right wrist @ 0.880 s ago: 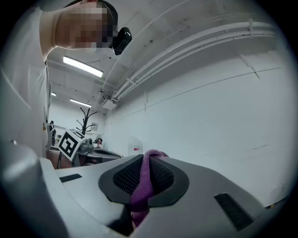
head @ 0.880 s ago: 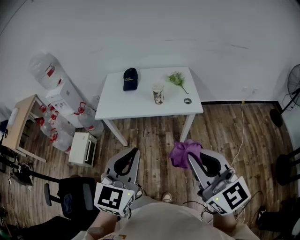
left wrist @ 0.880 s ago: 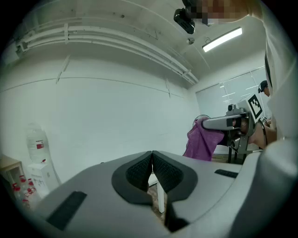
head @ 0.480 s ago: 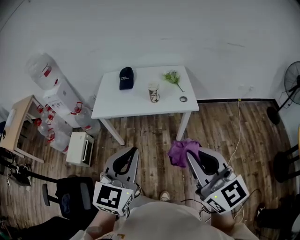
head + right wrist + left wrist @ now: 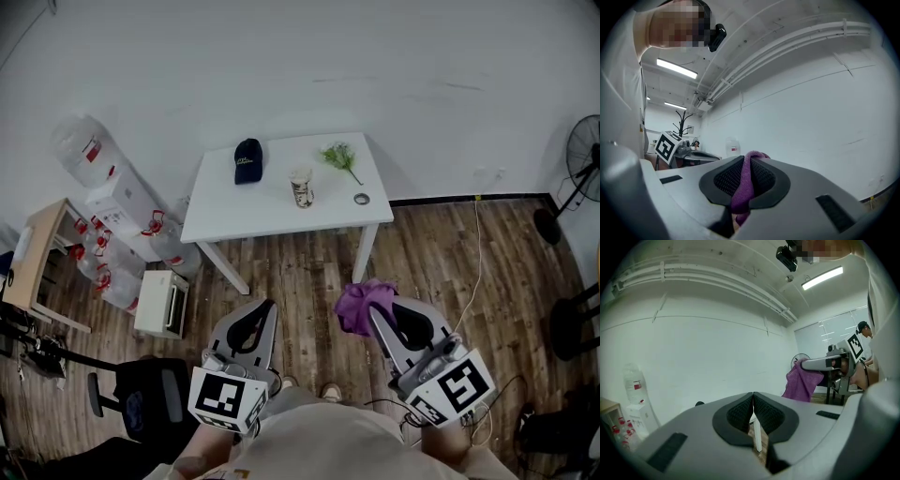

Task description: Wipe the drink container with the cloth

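Note:
The drink container, a paper cup (image 5: 301,188), stands upright near the middle of the white table (image 5: 225,221) far ahead of me. My right gripper (image 5: 373,314) is shut on a purple cloth (image 5: 359,302), which bunches out past its tips; in the right gripper view the cloth (image 5: 746,180) runs between the pads. My left gripper (image 5: 269,307) is shut with nothing in it, its pads meeting (image 5: 753,405). Both grippers hover over the wooden floor, well short of the table. From the left gripper view the cloth (image 5: 800,384) hangs from the right gripper.
On the table also lie a dark cap (image 5: 247,159), a green sprig (image 5: 339,158) and a small ring (image 5: 361,199). Water bottles (image 5: 111,206), a white box (image 5: 159,303) and a wooden desk (image 5: 28,258) stand at left; a fan (image 5: 575,174) at right; a black chair (image 5: 141,408) beside me.
The table and its objects have shifted slightly left and farther up in the head view. Both grippers keep their place and grip, the cloth still held in the right one.

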`<state>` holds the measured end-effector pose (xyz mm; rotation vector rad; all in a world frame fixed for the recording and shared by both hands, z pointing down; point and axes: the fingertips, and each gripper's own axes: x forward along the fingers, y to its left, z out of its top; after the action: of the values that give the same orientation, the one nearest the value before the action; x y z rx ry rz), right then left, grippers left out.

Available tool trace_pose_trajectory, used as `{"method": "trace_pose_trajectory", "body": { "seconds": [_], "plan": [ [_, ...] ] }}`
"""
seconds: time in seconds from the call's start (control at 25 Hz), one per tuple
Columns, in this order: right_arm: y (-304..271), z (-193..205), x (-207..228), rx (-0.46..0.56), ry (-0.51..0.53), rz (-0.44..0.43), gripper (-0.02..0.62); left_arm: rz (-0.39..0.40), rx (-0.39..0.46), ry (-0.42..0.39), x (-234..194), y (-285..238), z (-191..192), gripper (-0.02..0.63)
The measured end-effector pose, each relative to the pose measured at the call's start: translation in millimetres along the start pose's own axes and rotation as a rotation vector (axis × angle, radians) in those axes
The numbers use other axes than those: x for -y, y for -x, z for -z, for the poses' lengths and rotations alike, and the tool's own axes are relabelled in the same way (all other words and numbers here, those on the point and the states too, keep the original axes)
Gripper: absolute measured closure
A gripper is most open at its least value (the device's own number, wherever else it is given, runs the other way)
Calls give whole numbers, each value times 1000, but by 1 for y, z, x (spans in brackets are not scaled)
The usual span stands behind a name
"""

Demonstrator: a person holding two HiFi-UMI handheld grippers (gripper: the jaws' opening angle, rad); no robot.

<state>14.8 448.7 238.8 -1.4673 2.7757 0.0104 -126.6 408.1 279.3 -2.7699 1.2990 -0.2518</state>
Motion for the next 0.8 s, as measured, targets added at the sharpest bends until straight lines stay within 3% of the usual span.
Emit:
{"method": "trace_pose_trajectory", "body": {
  "seconds": [0.32, 0.8],
  "plan": [
    [6, 9, 17, 8, -52, 23, 537, 62, -20, -50, 30, -18, 1, 586],
    [-29, 6, 53, 13, -48, 45, 537, 58, 19, -34, -10, -64, 9, 586]
  ]
}}
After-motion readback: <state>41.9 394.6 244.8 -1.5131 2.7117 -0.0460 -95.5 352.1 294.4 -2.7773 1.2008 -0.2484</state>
